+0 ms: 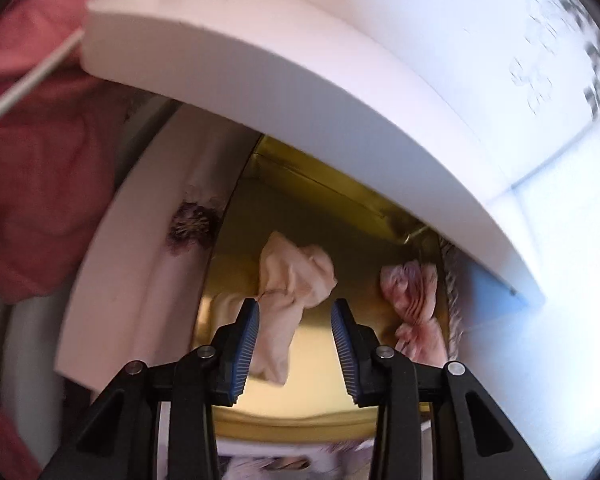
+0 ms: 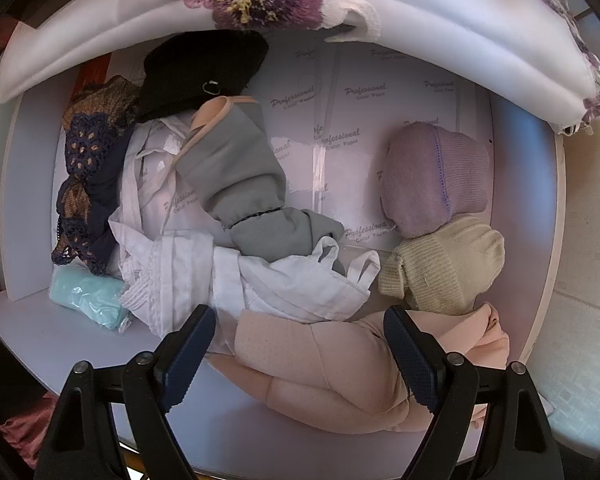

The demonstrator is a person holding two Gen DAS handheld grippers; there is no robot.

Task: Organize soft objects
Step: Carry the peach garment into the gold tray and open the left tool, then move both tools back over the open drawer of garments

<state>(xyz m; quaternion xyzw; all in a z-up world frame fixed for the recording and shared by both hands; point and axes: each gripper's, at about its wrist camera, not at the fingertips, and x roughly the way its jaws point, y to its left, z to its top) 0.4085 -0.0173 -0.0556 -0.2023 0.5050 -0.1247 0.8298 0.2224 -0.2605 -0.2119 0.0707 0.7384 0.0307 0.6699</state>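
Left wrist view: left gripper [image 1: 294,344] points down into a gold-lined compartment [image 1: 340,220] under a white board [image 1: 260,80]. Jaws parted, nothing clamped. A cream cloth [image 1: 288,292] hangs/lies betw. the fingers; its edge is right by the left pad, whether it touches I can't tell; clear gap to the right pad. Pink cloth [image 1: 416,304] sits to the right, against the compartment's wall. Red fabric [image 1: 32,184] fills the far left, outside the box. Floral-print white cloth [image 1: 192,220] lies along the left wall.

Right wrist view: right gripper [image 2: 300,354] looks straight down into a white bin [image 2: 512,184], jaws wide, released. Peach garment [image 2: 340,376] lies betw. the fingers at the bin's near edge; pads not pressing it. Behind it: white garment [image 2: 204,276], grey cloth [image 2: 236,176], black item [image 2: 204,68], navy lace [image 2: 88,184] far left, teal packet [image 2: 88,300] in the near-left corner. Right side: lilac knit [image 2: 432,176] touching a cream knit [image 2: 444,264] below it. Floral pillow [image 2: 300,12] lies across the far rim.
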